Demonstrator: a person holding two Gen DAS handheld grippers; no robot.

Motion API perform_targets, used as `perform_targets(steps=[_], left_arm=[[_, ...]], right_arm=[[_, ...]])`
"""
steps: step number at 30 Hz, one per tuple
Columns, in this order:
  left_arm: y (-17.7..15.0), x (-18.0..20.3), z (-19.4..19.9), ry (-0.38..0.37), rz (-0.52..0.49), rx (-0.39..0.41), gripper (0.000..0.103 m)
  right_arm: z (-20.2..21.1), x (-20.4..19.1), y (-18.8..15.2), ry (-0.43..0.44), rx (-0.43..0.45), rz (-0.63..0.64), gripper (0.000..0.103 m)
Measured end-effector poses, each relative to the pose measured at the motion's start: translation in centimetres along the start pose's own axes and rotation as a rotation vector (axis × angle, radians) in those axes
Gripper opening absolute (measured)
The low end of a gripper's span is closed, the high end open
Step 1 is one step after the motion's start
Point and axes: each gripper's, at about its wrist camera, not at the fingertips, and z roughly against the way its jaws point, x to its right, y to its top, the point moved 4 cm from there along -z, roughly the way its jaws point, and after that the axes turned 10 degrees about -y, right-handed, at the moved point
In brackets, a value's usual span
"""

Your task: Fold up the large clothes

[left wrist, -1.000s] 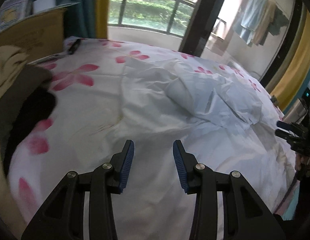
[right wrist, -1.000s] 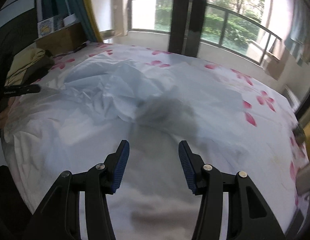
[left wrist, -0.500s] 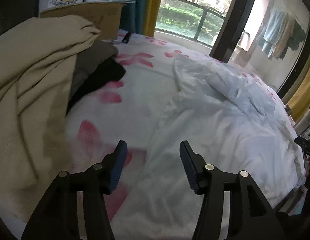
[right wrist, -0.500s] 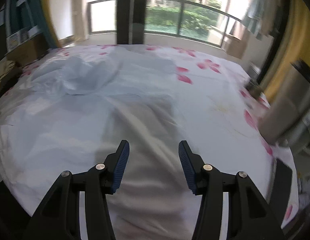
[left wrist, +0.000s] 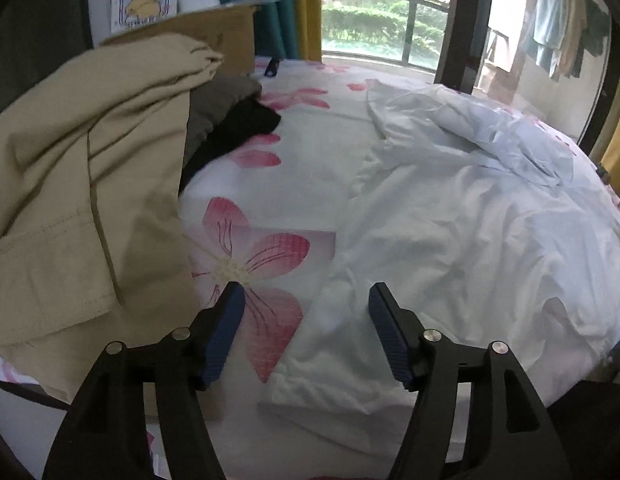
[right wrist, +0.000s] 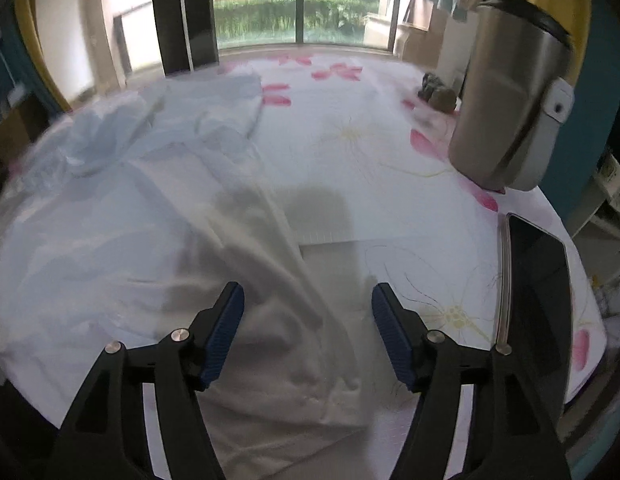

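Two grippers hover low over bed, both spread wide, holding nothing. Left gripper (left wrist: 305, 306) above near edge of white garment (left wrist: 462, 240). Right gripper (right wrist: 307, 306) above same garment's other near edge. Garment lies crumpled on flowered sheet (left wrist: 310, 144). Tan clothes pile (left wrist: 85, 184) left of garment. Silver bin (right wrist: 510, 96), dark tablet (right wrist: 538, 280) right of garment. Window (right wrist: 293, 4) behind.

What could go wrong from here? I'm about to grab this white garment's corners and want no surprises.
The white garment is crumpled, so the left gripper may pinch the floral sheet too. The right gripper, also open, works near a phone and steel flask; dragging cloth could shift them.
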Motion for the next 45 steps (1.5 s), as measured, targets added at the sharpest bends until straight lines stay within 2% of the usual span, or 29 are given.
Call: perform_targets(steps=[4, 8, 9, 10, 11, 12, 13, 14, 15, 19, 25, 34, 45], left_arm=[[-0.8, 1.2, 0.5, -0.012, -0.035, -0.022, 0.072], [-1.9, 2.2, 0.8, -0.012, -0.072, 0.001, 0.072], [-1.9, 2.4, 0.9, -0.017, -0.075, 0.001, 0.071], [-1.9, 2.5, 0.9, -0.017, -0.076, 0.000, 0.071], [-2.0, 2.5, 1.0, -0.015, -0.081, -0.002, 0.071], [-2.0, 2.6, 1.1, -0.018, -0.088, -0.004, 0.064], [-1.9, 2.7, 1.2, -0.026, -0.096, -0.001, 0.052], [-1.9, 2.9, 1.3, -0.045, -0.104, 0.000, 0.014], [-1.9, 3.0, 1.3, -0.071, -0.102, -0.011, 0.003], [-1.7, 2.6, 1.7, -0.087, -0.091, -0.017, 0.003], [0.2, 1.4, 3.9, -0.092, -0.055, 0.051, 0.002], [3.9, 1.5, 5.8, -0.106, -0.046, 0.144, 0.002], [8.2, 1.6, 6.1, -0.112, -0.036, 0.215, 0.003]], right_arm=[[0.6, -0.1, -0.9, 0.012, 0.013, 0.006, 0.070], [1.6, -1.3, -2.1, 0.032, 0.039, 0.035, 0.069], [1.9, -1.6, -2.3, 0.032, 0.047, 0.039, 0.061], [2.1, -1.8, -2.4, 0.036, 0.050, 0.038, 0.048], [2.3, -2.1, -2.5, 0.044, 0.051, 0.038, 0.040], [2.6, -2.5, -2.7, 0.056, 0.049, 0.044, 0.025], [2.8, -2.9, -2.8, 0.063, 0.047, 0.054, 0.015], [2.9, -3.1, -3.0, 0.066, 0.047, 0.058, 0.012], [3.0, -3.2, -3.0, 0.073, 0.047, 0.059, 0.007], [3.0, -2.8, -3.0, 0.110, 0.032, 0.020, 0.004], [4.4, -1.2, -1.5, 0.129, 0.077, -0.047, 0.004], [7.2, -1.4, 3.0, 0.109, 0.169, 0.003, 0.004], [7.4, -1.5, 7.5, 0.104, 0.228, 0.013, 0.004]])
